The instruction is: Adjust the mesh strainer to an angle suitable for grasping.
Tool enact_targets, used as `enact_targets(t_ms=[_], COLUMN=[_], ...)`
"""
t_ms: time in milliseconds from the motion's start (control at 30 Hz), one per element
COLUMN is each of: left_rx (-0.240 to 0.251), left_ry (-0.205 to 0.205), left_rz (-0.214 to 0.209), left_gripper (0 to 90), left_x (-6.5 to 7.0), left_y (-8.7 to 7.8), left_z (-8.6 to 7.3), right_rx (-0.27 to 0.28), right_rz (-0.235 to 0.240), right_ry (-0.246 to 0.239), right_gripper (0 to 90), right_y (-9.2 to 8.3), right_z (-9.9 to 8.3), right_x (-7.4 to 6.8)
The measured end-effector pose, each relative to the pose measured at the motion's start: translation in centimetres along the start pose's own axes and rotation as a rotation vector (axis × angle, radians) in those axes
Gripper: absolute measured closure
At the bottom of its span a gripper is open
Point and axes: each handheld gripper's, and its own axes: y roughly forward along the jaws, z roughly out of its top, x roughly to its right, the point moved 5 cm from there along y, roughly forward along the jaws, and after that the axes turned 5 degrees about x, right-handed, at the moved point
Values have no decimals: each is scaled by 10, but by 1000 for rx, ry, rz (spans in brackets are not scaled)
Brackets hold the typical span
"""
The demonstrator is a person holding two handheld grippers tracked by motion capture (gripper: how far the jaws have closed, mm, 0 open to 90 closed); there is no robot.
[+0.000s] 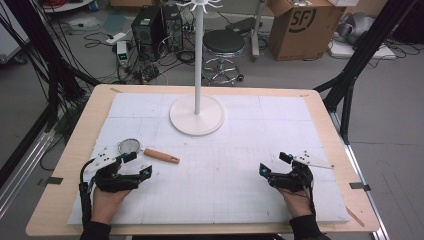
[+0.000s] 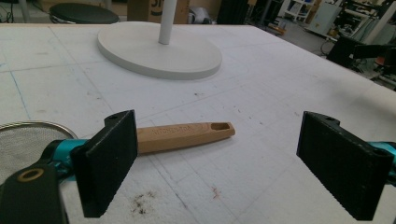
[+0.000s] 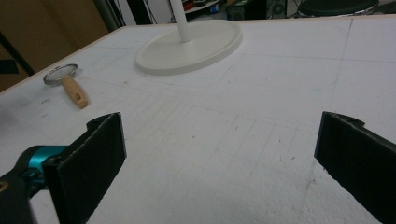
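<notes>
Strainer (image 1: 150,150) (mesh bowl, wooden handle) lies flat toward the table's (image 1: 65,190) left edge, just ahead of the left gripper (image 1: 136,165), whose jaws, like the right gripper's (image 1: 274,163), stand spread wide and empty.

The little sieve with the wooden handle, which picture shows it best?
The high view: the whole sieve shows, mesh and handle. The left gripper view shows its handle big but cuts the mesh; in the right gripper view it is small and far.
</notes>
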Motion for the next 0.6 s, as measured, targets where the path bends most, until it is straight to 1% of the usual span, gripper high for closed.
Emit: enact_targets(t_ms=[167, 200, 267, 300, 333, 400, 467, 500, 533, 567, 600], left_rx=[-3, 0, 6, 2, -1, -13, -12, -9, 5, 14, 14], left_ry=[-7, -4, -2, -15, -19, -15, -19, -16, -23, -30, -30], left_rz=[5, 11, 9, 17, 3, 3, 1, 26, 24, 14, 14], left_gripper=[138, 161, 244, 257, 270, 315, 352, 365, 381, 393, 423], left_x=[0, 0, 0, 1, 1, 1, 1, -1, -3, -4, -4], left_y=[0, 1, 1, 3, 5, 7, 8, 8, 7, 6, 6], left_z=[2, 4, 6, 8, 9, 9, 9, 9, 11, 11, 11], right_rx=[6, 5, -1, -2, -2, -4, -2, 0, -7, -11, -19], right_rz=[-4, -4, -7, -8, -9, -12, -11, -12, -15, -15, -15], right_ry=[-3, -2, -2, -2, -3, -2, -2, -9, -3, -8, -1], right_gripper=[9, 9, 9, 9, 9, 9, 9, 9, 9, 9, 9], right_y=[0, -1, 0, 0, 1, 1, 1, 1, 1, 2, 2], right_z=[0, 0, 0, 0, -1, -1, -1, -1, -1, -2, -2], right_x=[1, 1, 1, 1, 1, 1, 1, 2, 1, 2, 1])
